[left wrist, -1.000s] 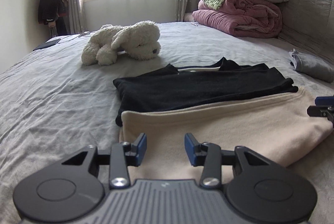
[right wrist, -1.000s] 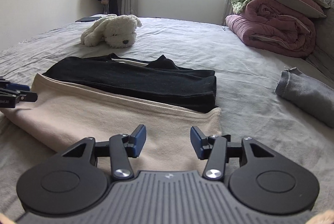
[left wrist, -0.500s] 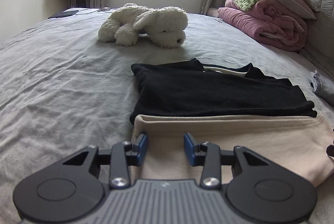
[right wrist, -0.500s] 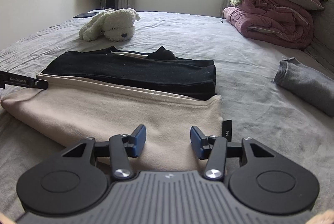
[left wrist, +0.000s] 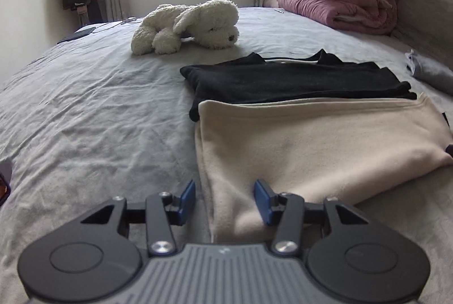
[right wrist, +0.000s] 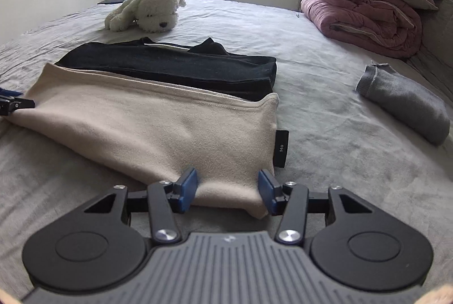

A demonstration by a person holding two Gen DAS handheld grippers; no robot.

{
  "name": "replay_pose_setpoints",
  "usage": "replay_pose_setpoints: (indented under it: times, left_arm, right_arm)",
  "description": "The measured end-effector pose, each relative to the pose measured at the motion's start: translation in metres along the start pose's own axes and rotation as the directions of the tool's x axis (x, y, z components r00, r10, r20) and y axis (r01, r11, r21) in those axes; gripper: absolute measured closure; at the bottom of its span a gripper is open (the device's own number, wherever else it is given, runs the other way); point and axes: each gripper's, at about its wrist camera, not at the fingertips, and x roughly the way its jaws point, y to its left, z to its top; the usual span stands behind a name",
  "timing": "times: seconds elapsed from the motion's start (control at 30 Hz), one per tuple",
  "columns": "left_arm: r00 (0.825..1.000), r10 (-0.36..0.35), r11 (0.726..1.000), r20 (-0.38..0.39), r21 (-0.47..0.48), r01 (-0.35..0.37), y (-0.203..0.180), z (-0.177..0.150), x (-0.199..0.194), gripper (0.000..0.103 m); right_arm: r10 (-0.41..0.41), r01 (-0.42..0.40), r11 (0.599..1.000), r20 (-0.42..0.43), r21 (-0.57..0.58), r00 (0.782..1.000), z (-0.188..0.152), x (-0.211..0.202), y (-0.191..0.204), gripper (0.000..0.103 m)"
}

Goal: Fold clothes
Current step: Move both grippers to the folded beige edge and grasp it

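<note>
The left gripper is spreading its fingers wide astride the near left corner of the beige garment, gripping nothing; the right gripper is gaping likewise around the near right corner. The garment is lying on the bed as a flat band, overlapping a black garment — soft, light fleece, likely floppy, best pinched at those corners.
</note>
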Motion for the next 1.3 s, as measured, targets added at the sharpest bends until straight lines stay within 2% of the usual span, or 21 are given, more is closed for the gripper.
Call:
replay_pose_setpoints:
  times: [0.13, 0.23, 0.33, 0.43, 0.5, 0.57, 0.63, 0.7, 0.73, 0.77, 0.9, 1.07, 1.17, 1.3]
  left_arm:
    - [0.998, -0.058, 0.991, -0.032, -0.123, 0.053, 0.02, 0.002, -0.012, 0.055]
    - [0.991, -0.125, 0.964, -0.057, -0.244, 0.107, 0.037, 0.004, -0.021, 0.055]
    - [0.975, -0.203, 0.915, -0.086, -0.371, 0.158, 0.052, 0.003, -0.024, 0.055]
    - [0.954, -0.28, 0.845, -0.104, -0.499, 0.193, 0.067, -0.002, -0.023, 0.055]
    - [0.937, -0.332, 0.783, -0.105, -0.585, 0.212, 0.076, -0.007, -0.021, 0.055]
    - [0.918, -0.384, 0.713, -0.099, -0.663, 0.227, 0.085, -0.013, -0.018, 0.057]
    - [0.894, -0.44, 0.636, -0.089, -0.734, 0.24, 0.092, -0.02, -0.015, 0.058]
    - [0.869, -0.489, 0.573, -0.079, -0.781, 0.251, 0.094, -0.025, -0.01, 0.06]
    - [0.863, -0.499, 0.557, -0.077, -0.791, 0.252, 0.093, -0.027, -0.007, 0.06]
    - [0.858, -0.508, 0.543, -0.074, -0.801, 0.252, 0.091, -0.029, -0.004, 0.06]
    - [0.864, -0.501, 0.528, -0.053, -0.809, 0.257, 0.081, -0.029, 0.003, 0.06]
    - [0.883, -0.469, 0.501, -0.008, -0.825, 0.26, 0.075, -0.028, 0.011, 0.06]
    - [0.894, -0.448, 0.496, 0.019, -0.827, 0.266, 0.072, -0.026, 0.017, 0.062]
    - [0.905, -0.424, 0.489, 0.037, -0.832, 0.263, 0.072, -0.026, 0.023, 0.068]
  right_arm:
    - [0.003, -0.002, 0.999, -0.006, 0.047, 1.0, 0.007, -0.012, -0.005, 0.049]
    - [0.033, -0.031, 0.991, -0.011, 0.126, 0.999, 0.013, -0.022, -0.016, 0.048]
    - [0.091, -0.081, 0.967, -0.032, 0.241, 0.995, 0.013, -0.029, -0.028, 0.047]
    - [0.145, -0.116, 0.922, -0.05, 0.37, 0.988, 0.01, -0.033, -0.042, 0.047]
    - [0.188, -0.138, 0.867, -0.058, 0.478, 0.98, 0.006, -0.032, -0.054, 0.047]
    - [0.239, -0.156, 0.787, -0.062, 0.597, 0.969, -0.001, -0.029, -0.066, 0.047]
    - [0.315, -0.18, 0.676, -0.059, 0.714, 0.947, -0.01, -0.025, -0.076, 0.047]
    - [0.389, -0.202, 0.554, -0.037, 0.808, 0.92, -0.021, -0.016, -0.083, 0.047]
    - [0.401, -0.205, 0.515, -0.022, 0.832, 0.916, -0.025, -0.013, -0.084, 0.047]
    - [0.4, -0.209, 0.495, -0.007, 0.844, 0.917, -0.027, -0.011, -0.084, 0.047]
    - [0.382, -0.226, 0.459, 0.039, 0.859, 0.923, -0.026, -0.004, -0.083, 0.048]
    - [0.356, -0.239, 0.427, 0.081, 0.872, 0.931, -0.025, 0.004, -0.086, 0.049]
    - [0.343, -0.249, 0.403, 0.107, 0.88, 0.933, -0.025, 0.01, -0.088, 0.051]
    - [0.327, -0.259, 0.403, 0.127, 0.878, 0.936, -0.024, 0.018, -0.09, 0.054]
